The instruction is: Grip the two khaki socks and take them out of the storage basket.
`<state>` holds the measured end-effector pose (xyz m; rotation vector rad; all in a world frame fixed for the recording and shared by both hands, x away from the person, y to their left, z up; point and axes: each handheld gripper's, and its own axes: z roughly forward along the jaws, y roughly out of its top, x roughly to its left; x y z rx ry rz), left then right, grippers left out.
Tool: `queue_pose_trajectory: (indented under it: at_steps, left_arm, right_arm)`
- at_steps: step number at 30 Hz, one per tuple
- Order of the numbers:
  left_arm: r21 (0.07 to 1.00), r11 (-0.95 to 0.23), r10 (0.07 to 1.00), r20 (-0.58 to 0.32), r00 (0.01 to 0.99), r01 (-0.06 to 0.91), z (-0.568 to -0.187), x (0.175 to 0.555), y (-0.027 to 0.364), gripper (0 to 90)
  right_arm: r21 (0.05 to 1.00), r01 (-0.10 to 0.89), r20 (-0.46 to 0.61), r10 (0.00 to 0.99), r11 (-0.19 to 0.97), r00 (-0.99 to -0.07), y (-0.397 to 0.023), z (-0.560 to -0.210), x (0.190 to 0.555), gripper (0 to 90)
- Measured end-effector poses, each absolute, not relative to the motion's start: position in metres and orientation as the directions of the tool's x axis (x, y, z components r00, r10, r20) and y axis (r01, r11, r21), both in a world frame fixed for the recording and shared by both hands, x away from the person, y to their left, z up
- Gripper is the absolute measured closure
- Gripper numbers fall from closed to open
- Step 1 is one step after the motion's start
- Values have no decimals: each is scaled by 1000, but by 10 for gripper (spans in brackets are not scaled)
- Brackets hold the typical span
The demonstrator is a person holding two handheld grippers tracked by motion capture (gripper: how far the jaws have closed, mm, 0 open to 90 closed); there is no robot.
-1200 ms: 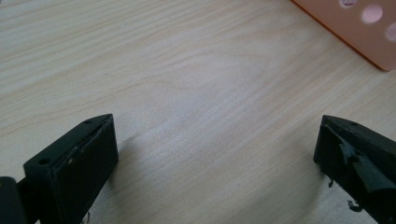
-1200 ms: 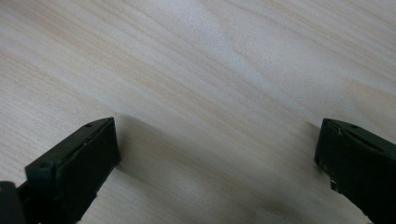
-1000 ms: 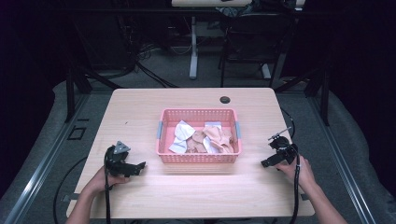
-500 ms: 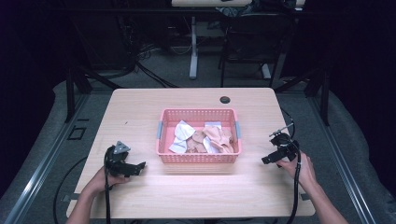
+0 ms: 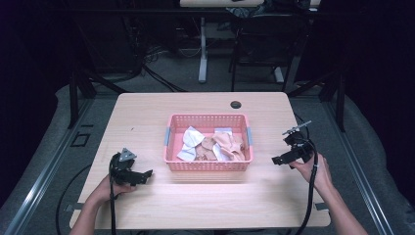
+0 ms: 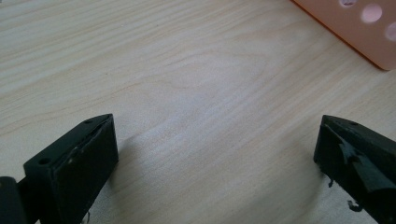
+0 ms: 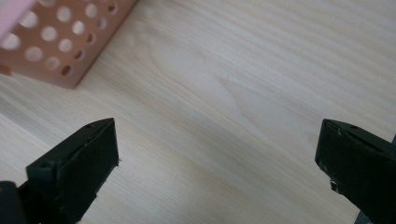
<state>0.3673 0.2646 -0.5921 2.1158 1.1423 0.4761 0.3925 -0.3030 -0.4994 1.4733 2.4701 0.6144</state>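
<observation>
Pink plastic: basket (image 5: 209, 165) sits mid-table, long side facing you, perforated walls, grey tabs on both short ends.
Basket contents: cloths (image 5: 210, 146) in a loose heap, white ones toward your left, tan/peach ones toward your right. All inside the rim, nothing hanging over.
Table (image 5: 147, 112): light wood grain, black grommet (image 5: 236, 104) near the far edge behind the basket.
Left gripper (image 5: 142, 176): your left hand (image 5: 105, 188) holds it low at the near-left of the table, jaws pointing right toward the basket's near-left corner. Near the basket, not touching it.
Left jaws: spread wide in the left gripper view, bare wood between them, nothing held. Basket corner (image 6: 355, 32) shows top right of that view, well ahead of the tips.
Right gripper (image 5: 278, 159): your right hand (image 5: 313, 171) holds it just off the basket's right end, jaws pointing left at the near-right corner. Close, with a gap.
Right jaws: wide apart in the right gripper view, empty, only table under them. Basket wall (image 7: 60, 46) with its round holes sits top left of that view, clear of the tips.
Cables: one trails from each gripper back toward your edge of the table.
Height: can't tell whether either gripper rests on the wood or hangs just above it.
</observation>
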Motion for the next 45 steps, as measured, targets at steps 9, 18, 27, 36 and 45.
queue_pose_trajectory:
  at_steps: [9,18,27,36,45]
  left_arm:
    - [710,-386,836,0,548,589,-592,367,265,0]
    - [710,-386,836,0,548,589,-592,367,265,0]
    - [709,-388,835,1,550,589,-592,367,265,0]
    - [709,-388,836,1,549,589,-592,367,265,0]
    - [709,-388,835,1,550,588,-592,367,265,0]
  right_arm:
    - [501,748,39,853,435,-521,-284,-475,390,0]
    - [515,714,36,820,474,-571,-258,-457,396,0]
    - [538,669,34,780,513,-625,-227,-443,404,0]
    - [532,648,53,743,545,-667,-191,-440,421,0]
    - [510,647,71,722,567,-688,-161,-455,440,112]
